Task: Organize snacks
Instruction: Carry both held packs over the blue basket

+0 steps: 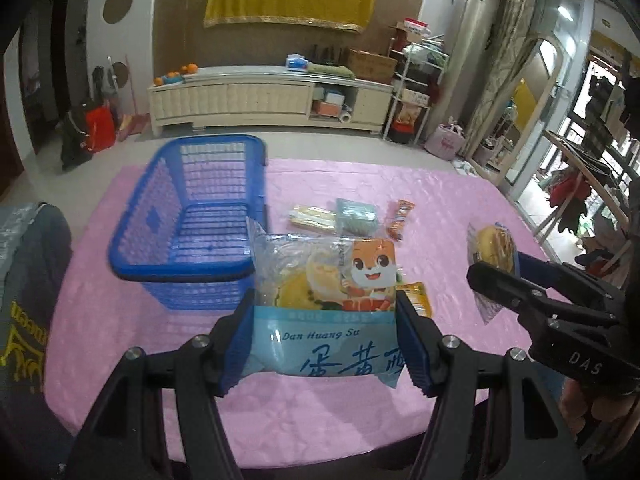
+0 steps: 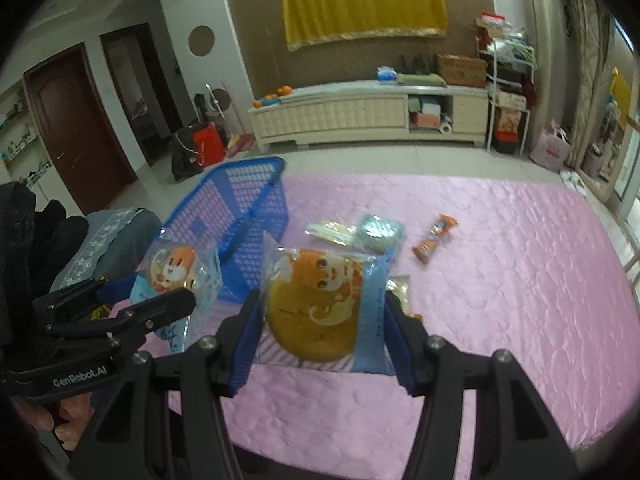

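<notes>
Crinkly plastic pastry packet point(image 1: 326, 300) is pinched in the left gripper point(image 1: 326, 340), raised above the pink tabletop point(image 1: 440, 208) beside the blue basket point(image 1: 132, 264). Right gripper point(image 2: 320, 340) pinches a second packet point(image 2: 320, 312). Both look light, slippery and crushable; hold by the wrapper edges, gently.

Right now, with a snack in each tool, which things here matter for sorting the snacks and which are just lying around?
For the job:
- left tool and its pastry pack
- right tool and its pastry pack
- blue basket
- orange snack bar
- green packet

Just lying about:
- yellow cloth
- cream cabinet
- red bag
</notes>
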Action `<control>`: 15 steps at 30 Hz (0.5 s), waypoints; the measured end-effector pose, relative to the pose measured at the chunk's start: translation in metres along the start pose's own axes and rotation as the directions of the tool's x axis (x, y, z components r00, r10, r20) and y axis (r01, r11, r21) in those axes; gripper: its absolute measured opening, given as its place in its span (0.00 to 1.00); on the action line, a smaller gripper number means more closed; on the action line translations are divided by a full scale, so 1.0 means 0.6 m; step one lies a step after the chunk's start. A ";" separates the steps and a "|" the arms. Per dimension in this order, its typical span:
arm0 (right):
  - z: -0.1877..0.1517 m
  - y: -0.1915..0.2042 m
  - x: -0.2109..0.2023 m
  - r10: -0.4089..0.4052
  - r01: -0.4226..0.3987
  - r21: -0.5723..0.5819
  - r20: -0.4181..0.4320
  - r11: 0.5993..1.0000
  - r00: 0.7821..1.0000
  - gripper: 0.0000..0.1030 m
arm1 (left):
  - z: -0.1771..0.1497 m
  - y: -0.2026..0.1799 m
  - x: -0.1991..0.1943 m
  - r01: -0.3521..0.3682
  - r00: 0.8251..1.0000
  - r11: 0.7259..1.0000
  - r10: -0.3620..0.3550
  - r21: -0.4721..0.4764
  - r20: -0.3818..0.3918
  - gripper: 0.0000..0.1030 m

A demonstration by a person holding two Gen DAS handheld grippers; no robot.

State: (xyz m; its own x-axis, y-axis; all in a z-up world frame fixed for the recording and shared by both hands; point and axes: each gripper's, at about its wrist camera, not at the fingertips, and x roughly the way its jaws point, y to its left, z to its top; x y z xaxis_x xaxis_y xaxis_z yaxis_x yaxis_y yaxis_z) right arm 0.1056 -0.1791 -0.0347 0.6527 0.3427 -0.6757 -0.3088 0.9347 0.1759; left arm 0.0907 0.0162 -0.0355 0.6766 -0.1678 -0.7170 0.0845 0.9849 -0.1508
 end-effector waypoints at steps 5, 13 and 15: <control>0.009 0.035 0.011 0.036 -0.036 0.003 0.001 0.999 0.999 0.60 | 0.004 0.038 -0.034 -0.040 0.999 0.999 0.040 -0.005 0.020 0.61; 0.043 0.107 0.022 0.077 -0.076 -0.080 0.011 0.994 0.997 0.60 | 0.023 0.083 -0.071 -0.088 0.994 0.996 0.090 -0.026 0.058 0.61; 0.052 0.124 0.024 0.083 -0.081 -0.100 0.016 0.992 0.996 0.60 | 0.029 0.093 -0.076 -0.095 0.993 0.995 0.098 -0.035 0.065 0.61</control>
State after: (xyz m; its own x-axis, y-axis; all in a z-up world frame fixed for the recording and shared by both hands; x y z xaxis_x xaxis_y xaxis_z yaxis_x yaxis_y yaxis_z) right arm 0.1136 -0.1018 -0.0091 0.6360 0.4205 -0.6471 -0.4284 0.8898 0.1571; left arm 0.0773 0.0795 0.0010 0.7275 -0.0679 -0.6827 -0.0063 0.9944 -0.1056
